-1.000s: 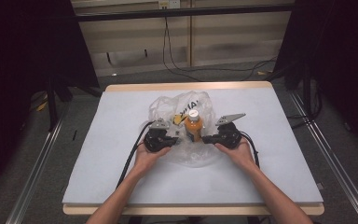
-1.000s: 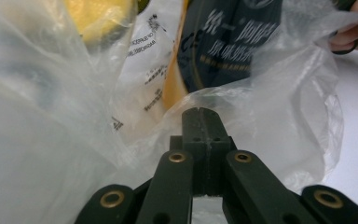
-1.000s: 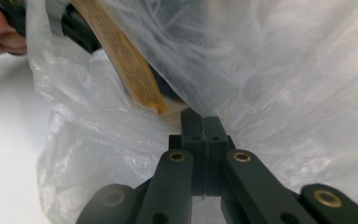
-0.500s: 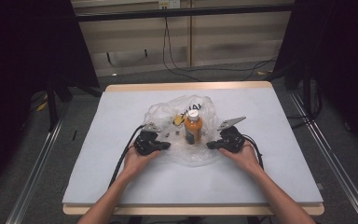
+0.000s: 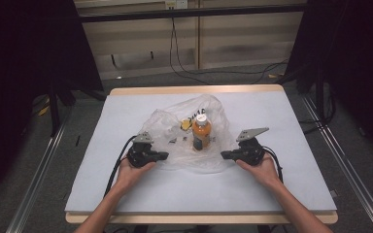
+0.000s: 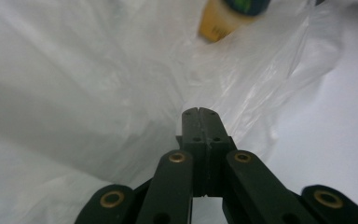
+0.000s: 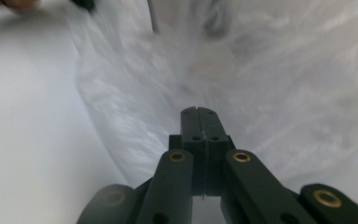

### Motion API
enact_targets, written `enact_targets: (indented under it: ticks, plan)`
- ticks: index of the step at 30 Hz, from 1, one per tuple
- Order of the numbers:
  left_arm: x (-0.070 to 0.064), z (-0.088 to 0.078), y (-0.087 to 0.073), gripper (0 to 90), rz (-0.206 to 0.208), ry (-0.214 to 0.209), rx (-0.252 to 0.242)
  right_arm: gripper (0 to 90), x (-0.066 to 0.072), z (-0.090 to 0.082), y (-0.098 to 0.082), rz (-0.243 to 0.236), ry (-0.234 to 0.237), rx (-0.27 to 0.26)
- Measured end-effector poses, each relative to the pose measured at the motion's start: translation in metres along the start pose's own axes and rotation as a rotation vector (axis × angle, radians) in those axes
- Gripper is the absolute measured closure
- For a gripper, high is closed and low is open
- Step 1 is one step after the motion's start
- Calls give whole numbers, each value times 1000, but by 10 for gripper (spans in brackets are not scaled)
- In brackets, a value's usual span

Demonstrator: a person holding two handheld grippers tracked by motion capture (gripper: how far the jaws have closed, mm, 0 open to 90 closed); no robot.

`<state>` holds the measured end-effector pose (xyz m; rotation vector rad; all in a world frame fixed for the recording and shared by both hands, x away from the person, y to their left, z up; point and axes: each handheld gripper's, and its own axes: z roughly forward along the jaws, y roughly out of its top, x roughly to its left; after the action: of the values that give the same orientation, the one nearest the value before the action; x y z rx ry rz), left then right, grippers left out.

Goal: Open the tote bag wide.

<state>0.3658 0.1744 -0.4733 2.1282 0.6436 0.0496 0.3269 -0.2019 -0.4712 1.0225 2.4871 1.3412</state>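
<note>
Left gripper (image 5: 164,156) and right gripper (image 5: 224,155) both have jaws fully closed, each apparently pinching film of the plastic bag (image 5: 187,141); I cannot confirm the film is caught. The bag lies mid-table with the orange bottle (image 5: 201,132) upright inside it, between the grippers. Risk: if I pull the bag edges apart unevenly, the bottle tips, or the film slips free or tears.
</note>
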Motion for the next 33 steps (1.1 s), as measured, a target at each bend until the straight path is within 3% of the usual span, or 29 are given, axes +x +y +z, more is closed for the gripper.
enact_targets:
  ticks: [1, 6, 7, 11, 16, 19, 20, 21, 23, 24, 26, 27, 28, 29, 31, 33]
  plan:
    - [-5, -5, 6, 900, 5, -15, -44, 900, 1, -9, 9, -2, -3, -52]
    - [-17, -17, 19, 900, 44, -27, -106, 900, 1, -23, 19, 7, -13, -106]
    - [-23, -23, 26, 900, 47, -42, -142, 900, 2, -31, 26, 4, -14, -138]
    - [-28, -31, 43, 900, 85, -42, -182, 900, 0, -43, 42, -2, -19, -201]
    - [-20, -38, 61, 900, 85, -21, -236, 900, -5, -50, 67, -19, -35, -236]
    - [-8, -42, 74, 900, 57, -3, -277, 900, -10, -53, 90, -28, -40, -277]
    - [2, -42, 82, 900, 34, 18, -291, 900, -14, -52, 102, -27, -36, -300]
    - [2, -42, 82, 900, 34, 18, -291, 900, -14, -52, 102, -27, -36, -300]
    - [15, -38, 92, 900, 10, 57, -290, 900, -21, -48, 123, -24, -36, -321]
    - [15, -38, 92, 900, 10, 57, -290, 900, -21, -48, 123, -24, -36, -321]
    - [20, -31, 96, 900, 31, 91, -251, 900, -26, -41, 142, -31, -33, -325]
    - [22, -18, 97, 900, 35, 72, -221, 900, -28, -37, 147, -31, -30, -321]
    - [22, -18, 97, 900, 35, 72, -221, 900, -28, -37, 147, -31, -30, -321]
    - [22, -3, 95, 900, 22, 47, -201, 900, -30, -23, 152, -31, -21, -304]
    - [21, 4, 93, 900, 16, 30, -194, 900, -32, -7, 148, -24, -5, -277]
    - [17, 22, 88, 900, 36, 13, -135, 900, -34, 8, 138, -12, 3, -248]
